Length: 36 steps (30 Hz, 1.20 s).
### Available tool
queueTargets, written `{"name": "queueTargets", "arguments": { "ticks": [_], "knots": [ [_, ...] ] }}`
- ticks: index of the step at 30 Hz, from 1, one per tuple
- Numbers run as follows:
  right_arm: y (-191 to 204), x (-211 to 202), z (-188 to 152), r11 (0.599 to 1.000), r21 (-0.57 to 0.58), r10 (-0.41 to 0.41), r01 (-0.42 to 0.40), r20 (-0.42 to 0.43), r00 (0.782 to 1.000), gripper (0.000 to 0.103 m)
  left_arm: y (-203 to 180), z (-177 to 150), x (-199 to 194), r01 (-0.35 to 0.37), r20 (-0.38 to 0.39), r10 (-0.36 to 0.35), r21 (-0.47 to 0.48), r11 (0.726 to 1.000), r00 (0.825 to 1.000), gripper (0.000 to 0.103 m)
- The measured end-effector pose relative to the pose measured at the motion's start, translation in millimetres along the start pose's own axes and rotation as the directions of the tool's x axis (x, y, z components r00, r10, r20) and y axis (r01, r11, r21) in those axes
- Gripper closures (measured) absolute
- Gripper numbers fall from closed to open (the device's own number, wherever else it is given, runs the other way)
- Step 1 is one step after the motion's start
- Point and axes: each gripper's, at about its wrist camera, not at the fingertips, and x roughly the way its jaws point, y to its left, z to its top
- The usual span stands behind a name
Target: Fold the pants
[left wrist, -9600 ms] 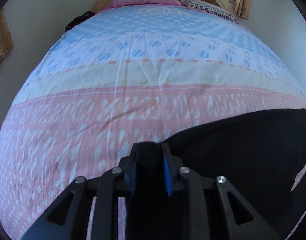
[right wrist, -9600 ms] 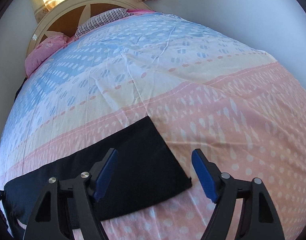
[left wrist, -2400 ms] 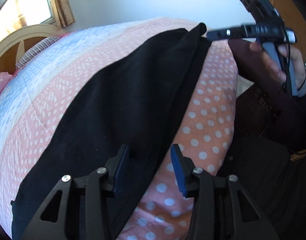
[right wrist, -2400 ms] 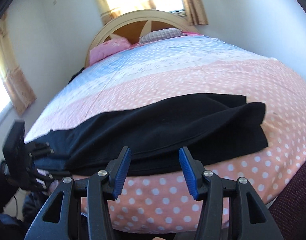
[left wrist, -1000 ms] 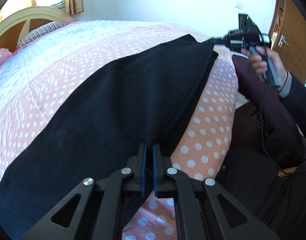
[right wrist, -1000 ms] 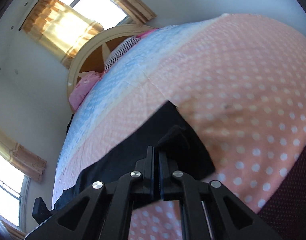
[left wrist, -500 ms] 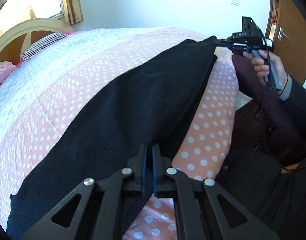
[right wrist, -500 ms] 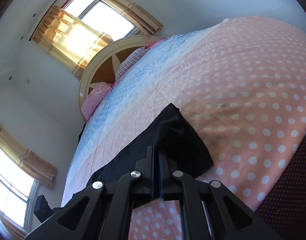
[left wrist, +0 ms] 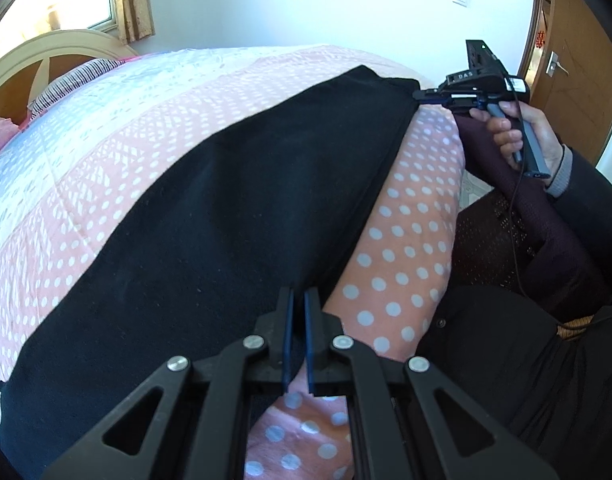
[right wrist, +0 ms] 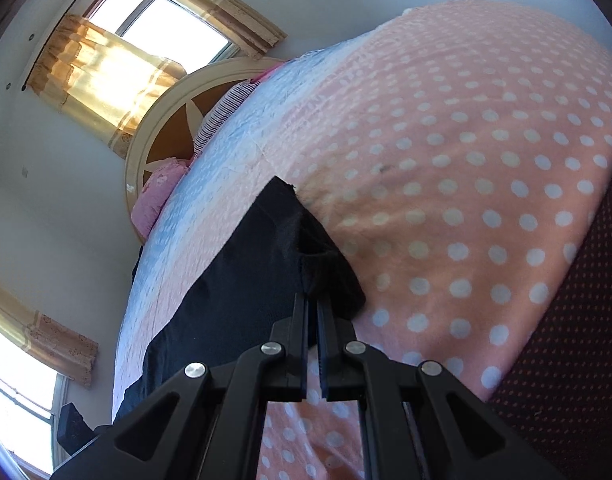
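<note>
Black pants (left wrist: pixel 225 216) lie stretched in a long band along the near edge of the bed, folded lengthwise. My left gripper (left wrist: pixel 297 300) is shut on the near edge of the pants at one end. My right gripper (right wrist: pixel 312 304) is shut on a corner of the pants (right wrist: pixel 257 264) at the other end and lifts it a little, so the cloth bunches there. The right gripper also shows in the left wrist view (left wrist: pixel 430 97), held by a hand at the far end of the pants.
The bed (left wrist: pixel 410 248) has a pink dotted cover with blue and cream bands further back. Pillows (left wrist: pixel 69 76) and a wooden headboard (right wrist: pixel 165 136) are at the far end. A door (left wrist: pixel 574 80) is at the right. My dark-clothed body (left wrist: pixel 526 320) stands against the bed's edge.
Both grippers stay shut on the pants. The right gripper has tilted and raised its corner slightly, and the cloth there has bunched more. The left view has shifted a little.
</note>
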Motion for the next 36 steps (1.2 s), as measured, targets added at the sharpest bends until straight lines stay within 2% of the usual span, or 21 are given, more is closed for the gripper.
{"name": "queueTargets", "arguments": {
  "ticks": [3,5,7,11,12,13,14,15,18,19,20,21,22,26,29,33,36],
  "knots": [
    [0,-9,-4,1.000,-0.013,-0.009,0.009,0.011,1.000,0.099,3,-3,2,0.008,-0.002,-0.008,-0.011,1.000,1.000,0.098],
    [-5,-4,-1,0.999,0.002,-0.034,0.034,0.003,0.999,0.099,7,-4,3,0.014,0.002,-0.014,-0.026,1.000,1.000,0.098],
    [-9,2,2,0.999,0.025,-0.023,0.023,-0.019,1.000,0.099,7,-2,5,0.015,0.005,-0.015,-0.037,0.999,1.000,0.097],
    [-5,4,2,0.999,0.003,-0.051,0.051,-0.020,0.999,0.094,10,-6,0,0.012,0.010,-0.012,-0.048,0.999,1.000,0.092],
    [-6,1,3,0.998,0.015,-0.057,0.057,-0.010,0.998,0.091,9,-7,-3,0.014,0.014,-0.013,-0.051,0.999,1.000,0.092],
    [-7,-6,3,0.997,0.024,-0.080,0.079,0.014,0.997,0.077,8,-8,-7,0.018,0.022,-0.017,-0.045,0.999,1.000,0.092],
    [-7,-15,3,0.991,0.029,-0.134,0.132,0.052,0.990,0.057,6,-9,-11,0.009,0.031,-0.008,-0.031,0.999,0.999,0.092],
    [-7,-26,4,0.985,0.031,-0.174,0.172,0.091,0.981,0.050,5,-10,-15,-0.004,0.039,0.005,-0.021,1.000,0.999,0.092],
    [3,-52,8,0.976,0.034,-0.215,0.213,0.208,0.954,0.048,8,-15,-32,-0.050,0.071,0.051,-0.023,0.998,0.996,0.089],
    [13,-54,8,0.976,0.007,-0.213,0.217,0.223,0.951,0.048,12,-16,-37,-0.066,0.082,0.069,-0.036,0.997,0.994,0.081],
    [27,-53,7,0.978,-0.041,-0.192,0.206,0.224,0.955,0.048,17,-17,-41,-0.093,0.096,0.098,-0.052,0.994,0.991,0.071],
    [41,-48,6,0.977,-0.088,-0.172,0.195,0.216,0.961,0.048,22,-20,-45,-0.117,0.109,0.124,-0.067,0.991,0.986,0.065],
    [60,-39,2,0.972,-0.157,-0.145,0.176,0.192,0.971,0.048,26,-22,-47,-0.132,0.112,0.141,-0.080,0.988,0.984,0.057],
    [122,5,-26,0.937,-0.347,-0.034,0.045,0.037,0.999,0.048,46,-31,-51,-0.208,0.094,0.224,-0.155,0.966,0.970,0.057],
    [170,40,-59,0.873,-0.483,0.025,-0.069,-0.098,0.995,0.048,71,-46,-59,-0.240,0.072,0.266,-0.252,0.937,0.961,0.056],
    [217,71,-108,0.773,-0.592,0.080,-0.230,-0.268,0.960,0.048,96,-69,-71,-0.343,0.025,0.368,-0.309,0.887,0.929,0.056],
    [236,89,-141,0.720,-0.587,0.119,-0.369,-0.420,0.900,0.048,118,-89,-79,-0.383,-0.019,0.406,-0.371,0.846,0.914,0.056]
  ]
}}
